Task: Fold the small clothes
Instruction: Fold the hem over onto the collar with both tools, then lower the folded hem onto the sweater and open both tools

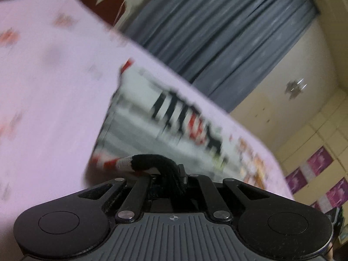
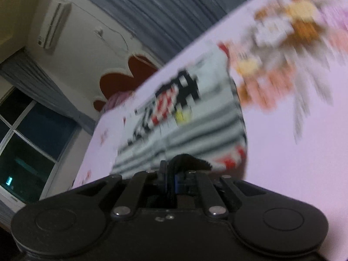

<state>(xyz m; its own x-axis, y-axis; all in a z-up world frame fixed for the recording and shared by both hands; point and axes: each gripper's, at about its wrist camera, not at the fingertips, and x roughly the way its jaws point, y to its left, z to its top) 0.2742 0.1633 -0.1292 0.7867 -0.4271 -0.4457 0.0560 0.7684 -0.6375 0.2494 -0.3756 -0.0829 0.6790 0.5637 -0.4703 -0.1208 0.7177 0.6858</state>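
Striped garment [image 1: 139, 130] on pink sheet [image 1: 43, 87], hem pinched by both grippers' fingers [image 1: 174, 180]

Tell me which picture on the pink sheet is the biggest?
The brown-and-orange print beside the striped shirt. The other prints on the pink sheet are tiny reddish spots.

A pink printed bedsheet [image 1: 50, 100] covers the bed. A grey-striped garment [image 1: 139, 119] with red-and-white trim and a black-and-red print lies flat on it, blurred.
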